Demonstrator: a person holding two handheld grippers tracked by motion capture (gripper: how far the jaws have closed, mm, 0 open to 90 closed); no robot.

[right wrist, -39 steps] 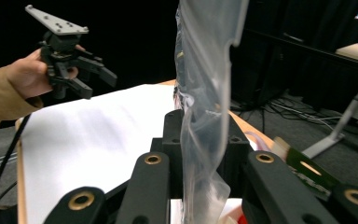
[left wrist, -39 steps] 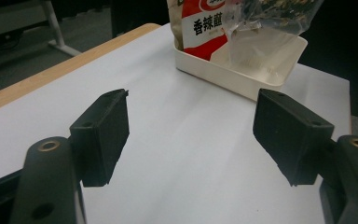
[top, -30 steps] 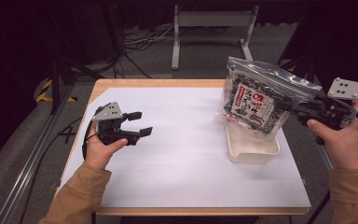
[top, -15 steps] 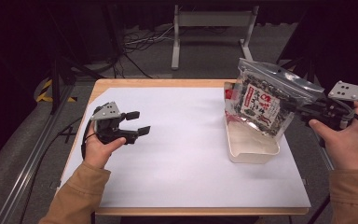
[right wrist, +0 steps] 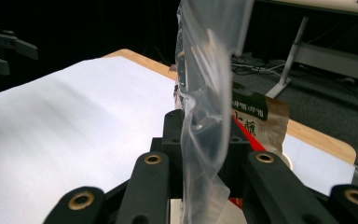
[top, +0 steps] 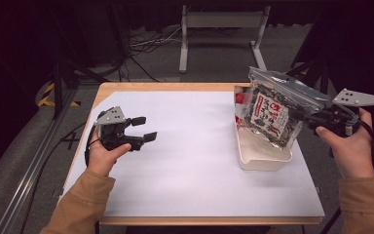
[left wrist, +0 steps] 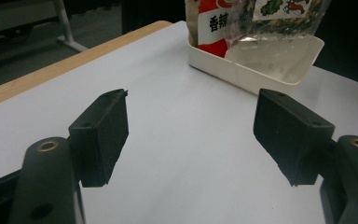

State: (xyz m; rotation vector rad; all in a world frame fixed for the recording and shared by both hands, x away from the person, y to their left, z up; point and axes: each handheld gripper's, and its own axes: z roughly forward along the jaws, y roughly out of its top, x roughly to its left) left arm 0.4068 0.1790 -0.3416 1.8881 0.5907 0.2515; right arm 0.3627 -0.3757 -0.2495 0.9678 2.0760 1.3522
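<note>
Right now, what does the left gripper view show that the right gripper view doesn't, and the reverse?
The left gripper view alone shows the left gripper from close up, its jaws wide apart with nothing between them, and the white tray with the bag's lower end hanging into it. The right gripper view alone shows the right gripper clamped on the bag's clear plastic edge, and the metal stand on the floor behind. Both share the white table surface, its wooden edge and the printed snack bag.
</note>
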